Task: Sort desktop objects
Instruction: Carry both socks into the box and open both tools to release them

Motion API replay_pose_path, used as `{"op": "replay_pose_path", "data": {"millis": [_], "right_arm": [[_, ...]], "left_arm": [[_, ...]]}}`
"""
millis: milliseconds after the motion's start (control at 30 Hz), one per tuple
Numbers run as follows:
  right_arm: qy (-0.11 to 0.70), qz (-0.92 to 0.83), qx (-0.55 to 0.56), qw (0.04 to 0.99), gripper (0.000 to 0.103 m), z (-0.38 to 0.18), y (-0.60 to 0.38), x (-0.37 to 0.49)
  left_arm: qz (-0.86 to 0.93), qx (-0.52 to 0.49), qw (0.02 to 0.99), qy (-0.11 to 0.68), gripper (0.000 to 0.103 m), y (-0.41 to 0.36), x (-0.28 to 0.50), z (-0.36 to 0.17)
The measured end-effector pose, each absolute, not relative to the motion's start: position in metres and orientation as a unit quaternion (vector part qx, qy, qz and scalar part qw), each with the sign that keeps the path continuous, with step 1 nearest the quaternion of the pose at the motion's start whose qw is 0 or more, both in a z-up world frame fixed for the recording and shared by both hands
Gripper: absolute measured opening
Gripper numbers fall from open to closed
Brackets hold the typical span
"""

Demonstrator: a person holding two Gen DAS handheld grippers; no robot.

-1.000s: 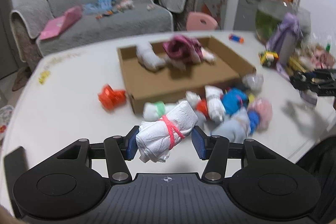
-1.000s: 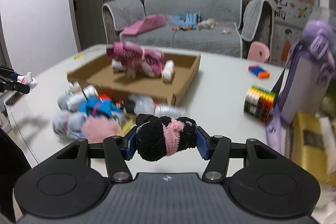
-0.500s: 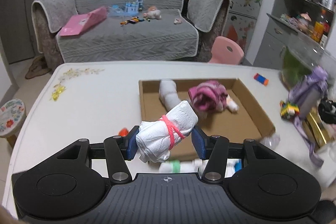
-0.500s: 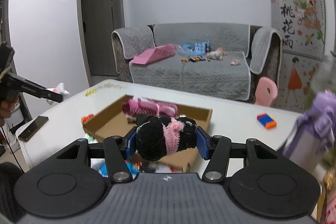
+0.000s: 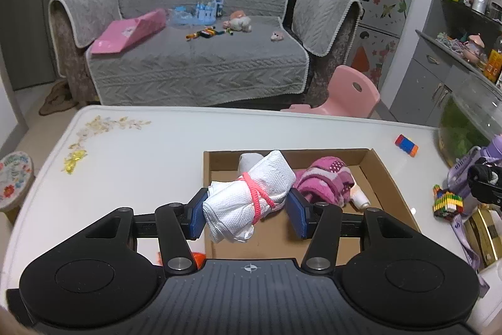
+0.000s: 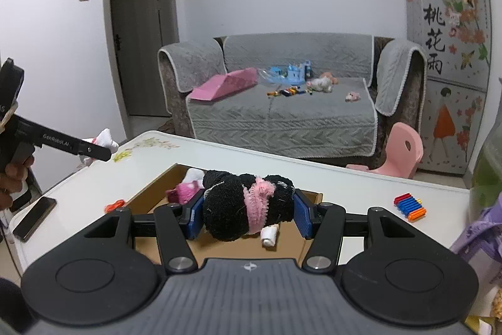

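Note:
My left gripper is shut on a white cloth roll tied with a pink band, held above the near left part of the open cardboard box. My right gripper is shut on a black sock roll with a pink fuzzy band, held over the same box. In the box lie a pink knitted sock bundle and a white roll. The left gripper also shows in the right wrist view, high at the left.
On the white table are a small striped block, a colourful cube, a purple bottle, an orange toy and a phone. A grey sofa and pink chair stand beyond.
Both grippers have risen and moved from beside the sock pile to above the box, each still holding its roll. The pile in front of the box has dropped out of view.

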State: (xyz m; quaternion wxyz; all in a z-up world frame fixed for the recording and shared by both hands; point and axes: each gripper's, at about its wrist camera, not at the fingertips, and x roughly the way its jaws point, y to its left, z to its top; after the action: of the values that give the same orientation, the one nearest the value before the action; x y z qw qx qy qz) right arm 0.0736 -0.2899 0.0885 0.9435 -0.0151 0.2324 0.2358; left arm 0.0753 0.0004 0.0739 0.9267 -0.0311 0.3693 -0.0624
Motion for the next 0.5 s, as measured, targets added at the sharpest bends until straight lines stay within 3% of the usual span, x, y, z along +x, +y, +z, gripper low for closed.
{"op": "replay_pose_path", "data": {"millis": [500], "right_arm": [[0.295,0.209,-0.032,0.932,0.052,0.049,-0.260,0.143]], "left_arm": [[-0.072,-0.040,0.901,0.426,0.058,-0.004,0.130,0.003]]}}
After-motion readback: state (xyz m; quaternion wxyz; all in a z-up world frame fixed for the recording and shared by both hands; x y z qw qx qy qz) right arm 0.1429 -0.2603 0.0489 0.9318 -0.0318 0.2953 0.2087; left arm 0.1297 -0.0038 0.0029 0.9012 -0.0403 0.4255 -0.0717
